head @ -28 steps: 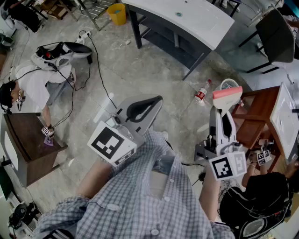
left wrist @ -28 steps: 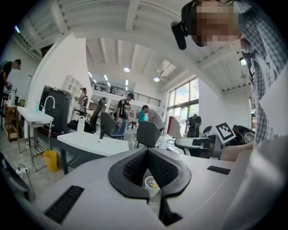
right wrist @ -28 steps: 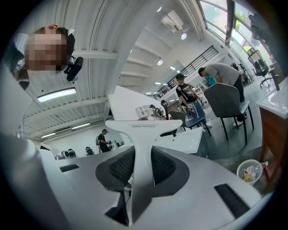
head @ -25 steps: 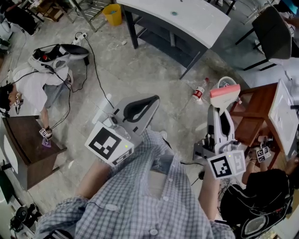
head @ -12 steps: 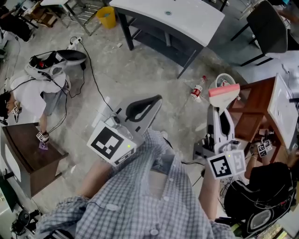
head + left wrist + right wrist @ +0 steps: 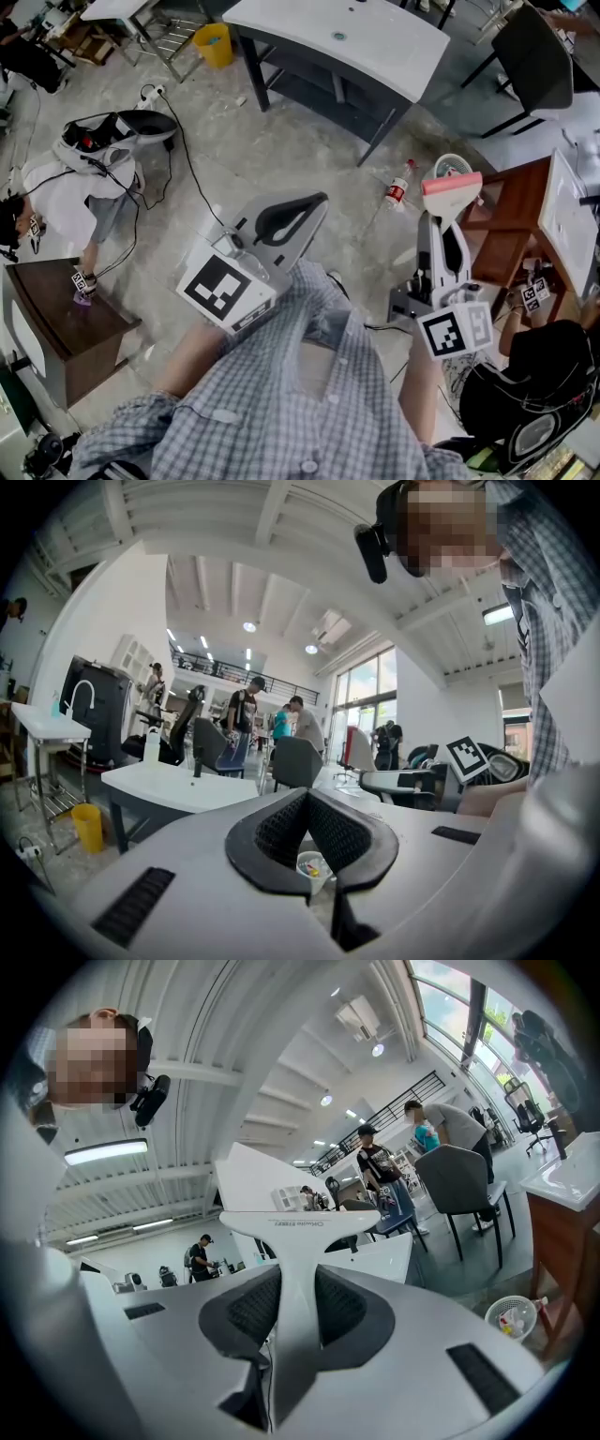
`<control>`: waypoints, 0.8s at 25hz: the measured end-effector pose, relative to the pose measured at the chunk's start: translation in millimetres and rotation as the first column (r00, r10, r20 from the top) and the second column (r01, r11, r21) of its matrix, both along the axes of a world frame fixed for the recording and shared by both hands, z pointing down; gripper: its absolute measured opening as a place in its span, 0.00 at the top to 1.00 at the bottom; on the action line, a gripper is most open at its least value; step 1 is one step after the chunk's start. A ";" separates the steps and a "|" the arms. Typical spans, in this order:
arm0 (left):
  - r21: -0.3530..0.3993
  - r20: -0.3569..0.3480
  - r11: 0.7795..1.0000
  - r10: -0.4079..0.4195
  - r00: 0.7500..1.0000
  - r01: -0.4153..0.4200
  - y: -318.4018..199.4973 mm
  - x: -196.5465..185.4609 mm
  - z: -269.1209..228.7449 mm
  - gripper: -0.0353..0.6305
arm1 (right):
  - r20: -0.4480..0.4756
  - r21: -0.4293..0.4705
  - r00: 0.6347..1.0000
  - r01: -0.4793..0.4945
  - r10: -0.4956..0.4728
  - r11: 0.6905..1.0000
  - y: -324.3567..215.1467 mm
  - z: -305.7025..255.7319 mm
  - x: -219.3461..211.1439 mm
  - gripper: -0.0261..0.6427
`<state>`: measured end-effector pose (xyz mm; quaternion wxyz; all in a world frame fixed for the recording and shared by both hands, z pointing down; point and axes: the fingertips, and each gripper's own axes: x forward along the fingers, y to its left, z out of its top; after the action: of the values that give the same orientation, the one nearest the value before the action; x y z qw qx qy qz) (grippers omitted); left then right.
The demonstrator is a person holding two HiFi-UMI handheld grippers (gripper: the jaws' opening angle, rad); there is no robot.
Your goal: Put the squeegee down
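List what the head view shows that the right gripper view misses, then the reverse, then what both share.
Head view only: the yellow bin and the bottle lying on the floor. Right gripper view only: the ceiling lights and the standing people. Both: the right tongs clamped on the squeegee, with the wastebasket beyond.
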<state>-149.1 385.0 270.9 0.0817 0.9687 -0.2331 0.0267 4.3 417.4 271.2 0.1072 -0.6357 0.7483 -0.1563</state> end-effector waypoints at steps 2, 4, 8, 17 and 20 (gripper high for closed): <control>0.003 -0.001 1.000 0.009 1.000 -0.009 -0.5 -5.7 -1.4 0.94 | -0.001 0.002 1.000 -0.007 0.007 1.000 -0.9 -1.1 -6.1 0.84; 0.008 -0.005 1.000 0.013 1.000 -0.013 -2.9 -11.8 -3.4 0.94 | -0.006 0.006 1.000 -0.008 0.008 1.000 -2.8 -3.4 -13.4 0.84; 0.015 -0.020 1.000 0.019 1.000 -0.018 -5.8 -17.4 -7.8 0.94 | -0.019 0.002 1.000 -0.008 0.008 1.000 -4.0 -7.3 -21.5 0.84; 0.005 -0.040 0.999 0.049 0.998 -0.049 -0.5 -25.1 -2.6 0.94 | -0.037 0.006 0.999 -0.035 0.035 0.999 1.7 -9.0 -32.4 0.84; 0.004 -0.035 0.998 0.056 0.998 -0.055 -1.5 -23.3 -0.9 0.94 | -0.036 -0.001 0.999 -0.040 0.040 0.999 2.6 -7.0 -30.6 0.84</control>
<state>-172.5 383.6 270.0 0.0837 0.9752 -0.2046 0.0118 -26.3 420.0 264.2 0.0964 -0.6534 0.7371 -0.1432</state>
